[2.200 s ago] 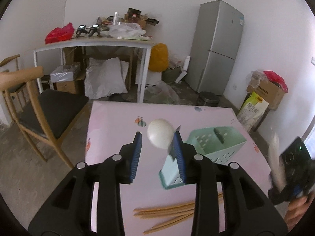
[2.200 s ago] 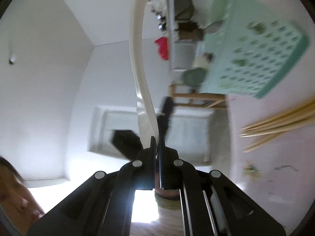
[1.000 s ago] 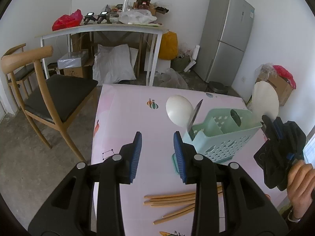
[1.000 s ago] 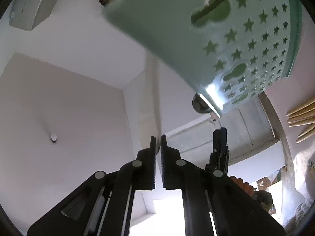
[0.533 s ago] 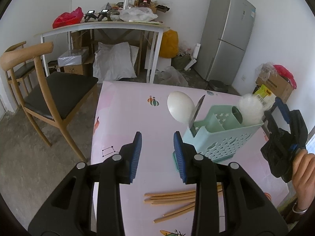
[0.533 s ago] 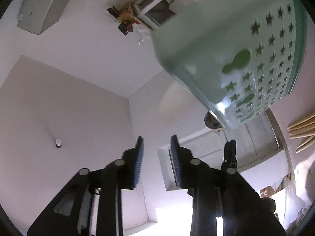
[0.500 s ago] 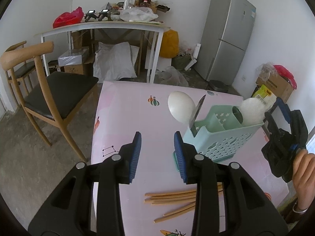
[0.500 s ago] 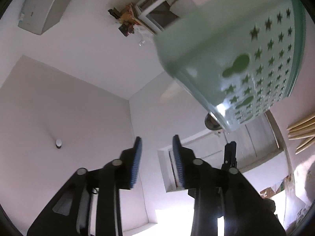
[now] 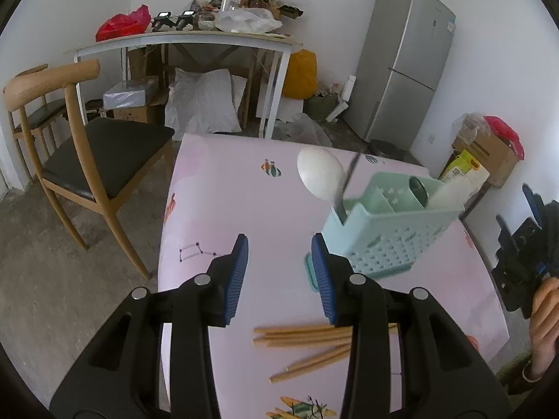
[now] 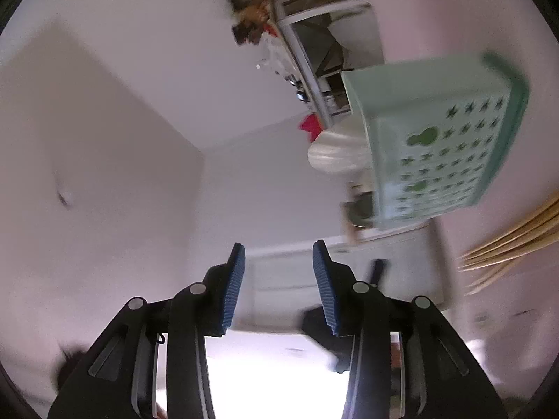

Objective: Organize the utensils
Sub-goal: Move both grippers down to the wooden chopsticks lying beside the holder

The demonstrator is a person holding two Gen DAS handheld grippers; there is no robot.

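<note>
A mint green utensil caddy (image 9: pixel 384 230) stands on the pink table (image 9: pixel 223 202). A white spoon (image 9: pixel 319 178) and a thin metal utensil stand in its left compartment; a second white spoon (image 9: pixel 450 192) leans in its right side. Several wooden chopsticks (image 9: pixel 307 345) lie on the table in front of it. My left gripper (image 9: pixel 279 265) is open and empty, above the table just left of the caddy. My right gripper (image 10: pixel 277 276) is open and empty, tilted on its side; it shows the caddy (image 10: pixel 436 146), a white spoon (image 10: pixel 332 153) and chopsticks (image 10: pixel 513 241).
A wooden chair (image 9: pixel 80 153) stands left of the table. Behind are a cluttered white side table (image 9: pixel 188 38), a grey fridge (image 9: pixel 401 66) and boxes (image 9: pixel 485 150) at the right. The right hand (image 9: pixel 541 314) holds its gripper at the table's right edge.
My right gripper opened and let go of the second white spoon, which now stands in the caddy's right side. The right gripper has drawn back from the caddy. My left gripper stayed open.
</note>
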